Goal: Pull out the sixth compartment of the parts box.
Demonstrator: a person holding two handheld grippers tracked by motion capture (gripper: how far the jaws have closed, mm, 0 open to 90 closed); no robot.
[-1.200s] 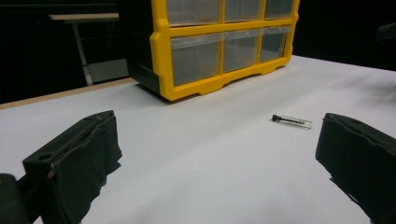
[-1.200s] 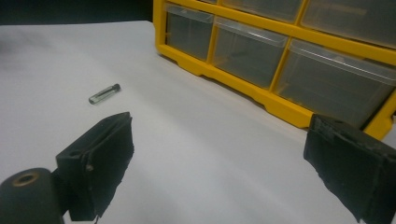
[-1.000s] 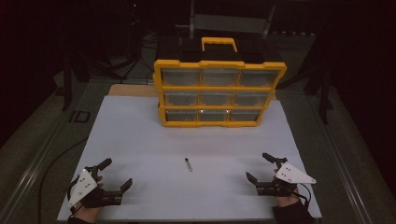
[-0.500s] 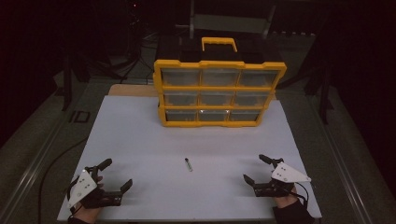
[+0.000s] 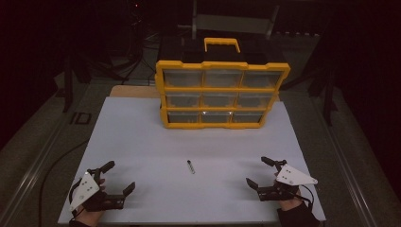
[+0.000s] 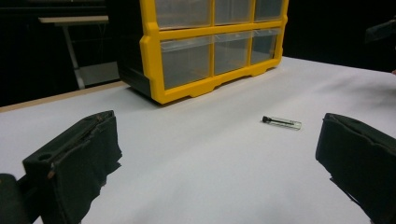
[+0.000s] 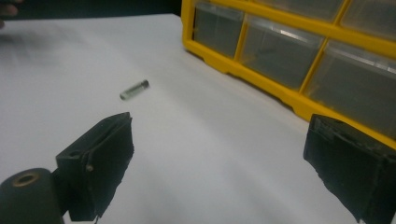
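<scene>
Right gripper (image 5: 259, 173): jaws spread wide, nothing between them; held low over the near right part of the board (image 5: 142, 142).
Right gripper, change: against the high views of a second and half a second ago it sits slightly further left and inward, toward the middle of the board. The shift is small.
Right gripper, aim: in the right gripper view the vial (image 7: 134, 89) lies ahead and left of the left-hand jaw, outside the gap. Judgement: the gripper must swing toward it before closing.
Left gripper (image 5: 119, 177): jaws spread wide, empty; near left corner of the board.
Left gripper, change: none visible across the three high views; same place, same spread.
Left gripper, aim: in the left gripper view the vial (image 6: 282, 122) lies ahead, right of centre between the jaws and well apart from them.
Vial (image 5: 190, 166): small clear tube with a dark cap, lying flat on the board about midway between the two grippers, touched by neither.
Vial, change: none; same spot and same heading in all three high views.
Organizer (image 5: 221, 93): yellow frame, clear drawers in three rows, upright at the far side of the board, well apart from the vial. All drawers look shut; contents cannot be told.
Meaning for the work: judged an opening approach. The right gripper alone is moving, so it is the likelier one to pick up the vial. No grasp has begun.
Next requirement: judged, lower and line up the open jaws across the tube, which may roll if nudged.
</scene>
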